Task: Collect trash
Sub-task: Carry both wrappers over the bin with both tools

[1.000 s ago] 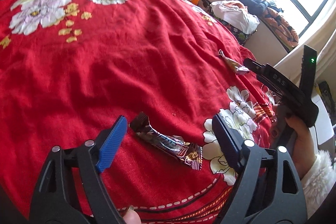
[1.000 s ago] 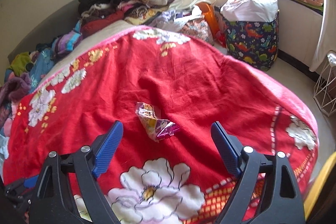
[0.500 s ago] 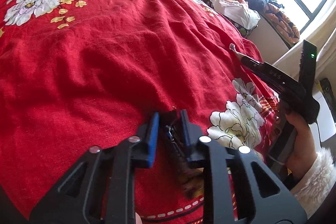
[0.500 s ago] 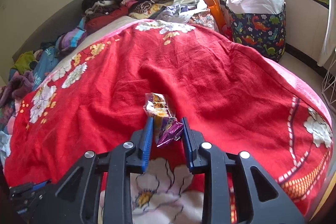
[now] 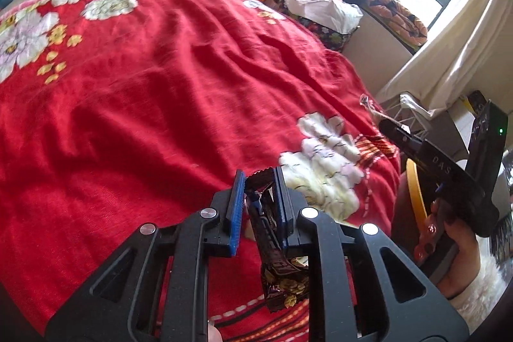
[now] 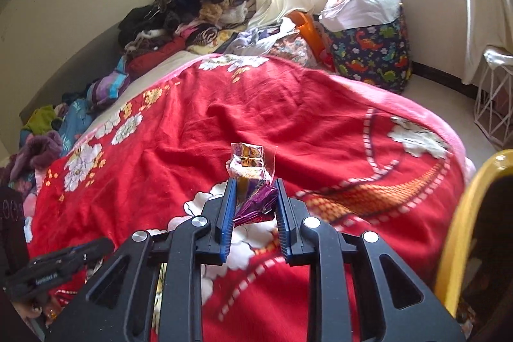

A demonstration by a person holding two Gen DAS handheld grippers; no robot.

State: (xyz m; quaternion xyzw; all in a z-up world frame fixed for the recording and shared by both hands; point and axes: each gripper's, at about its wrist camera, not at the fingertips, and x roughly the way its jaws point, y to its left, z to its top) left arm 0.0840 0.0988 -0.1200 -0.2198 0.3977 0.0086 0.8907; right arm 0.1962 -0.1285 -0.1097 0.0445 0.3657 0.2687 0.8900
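Altogether two wrappers (image 5: 275,249) (image 6: 251,181), one per gripper (image 5: 258,181) (image 6: 254,191).

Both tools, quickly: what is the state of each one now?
Left tool: closed on the dark candy wrapper.
Right tool: jaws closing, gripping the purple wrapper.

Clothes pile (image 6: 192,12) behind blanket (image 6: 288,117) (basket (image 6: 372,53) right, beside it)

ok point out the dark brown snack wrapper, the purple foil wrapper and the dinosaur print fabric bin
dark brown snack wrapper (image 5: 278,274), left wrist view, lower printed end
purple foil wrapper (image 6: 256,203), right wrist view, crumpled middle
dinosaur print fabric bin (image 6: 372,55), right wrist view, front wall
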